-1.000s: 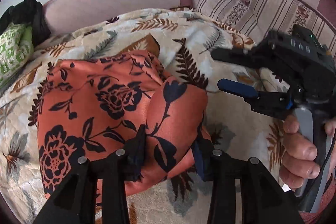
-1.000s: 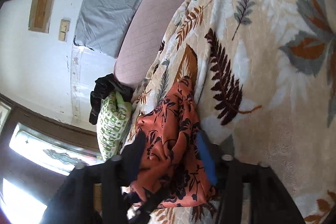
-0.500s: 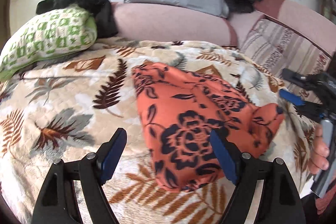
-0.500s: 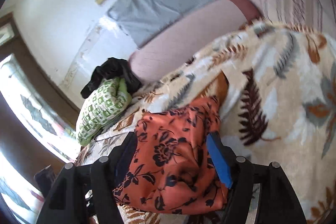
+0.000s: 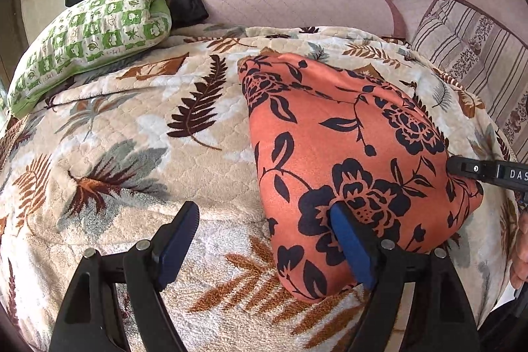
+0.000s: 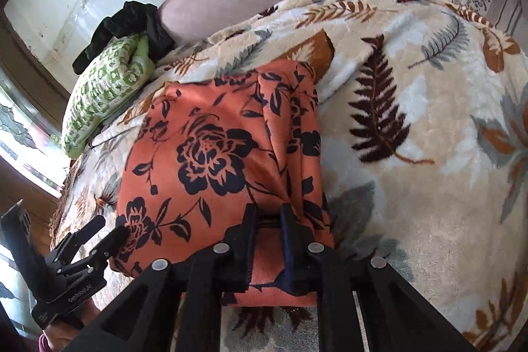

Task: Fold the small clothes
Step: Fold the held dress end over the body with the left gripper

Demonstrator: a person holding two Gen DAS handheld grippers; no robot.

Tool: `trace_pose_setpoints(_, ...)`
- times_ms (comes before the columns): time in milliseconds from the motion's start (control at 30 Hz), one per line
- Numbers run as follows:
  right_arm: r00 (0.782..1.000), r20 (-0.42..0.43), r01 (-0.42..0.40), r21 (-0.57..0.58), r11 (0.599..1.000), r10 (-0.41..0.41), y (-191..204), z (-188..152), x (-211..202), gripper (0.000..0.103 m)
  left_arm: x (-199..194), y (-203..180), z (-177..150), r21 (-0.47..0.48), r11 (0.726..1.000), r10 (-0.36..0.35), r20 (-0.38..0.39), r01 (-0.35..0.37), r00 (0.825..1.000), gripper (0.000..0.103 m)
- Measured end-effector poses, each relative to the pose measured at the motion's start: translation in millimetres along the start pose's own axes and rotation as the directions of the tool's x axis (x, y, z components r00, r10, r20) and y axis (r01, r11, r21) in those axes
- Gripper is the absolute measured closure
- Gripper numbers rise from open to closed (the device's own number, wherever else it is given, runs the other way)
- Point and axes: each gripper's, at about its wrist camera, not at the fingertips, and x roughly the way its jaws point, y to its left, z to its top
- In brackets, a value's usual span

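My left tongs (image 5: 264, 240) have let go and stand wide open with nothing in them, while my right tongs (image 6: 268, 226) are closing on the near edge of the orange flowery cloth (image 6: 224, 160) lying on the bed blanket (image 6: 429, 154), ready for another fold.

The bed wears a leaf-print blanket (image 5: 138, 160); an orange flowered garment (image 5: 346, 154) lies folded on it; a green checked pillow (image 5: 95, 32) sits at its far left corner.
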Motion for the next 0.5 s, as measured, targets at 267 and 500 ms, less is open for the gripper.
trace_pose_setpoints(267,0.998,0.056,-0.006,0.056,0.998,0.003,40.9,75.6,24.5,0.084,-10.9,1.1,8.2,0.003,1.0,-0.008,0.046,0.007,0.999,0.021)
trace_pose_setpoints(500,0.994,-0.108,0.05,0.249,0.967,-0.023,2.9,99.7,112.6,0.084,0.0,0.4,7.8,0.026,1.0,0.001,0.03,-0.002,1.0,0.021)
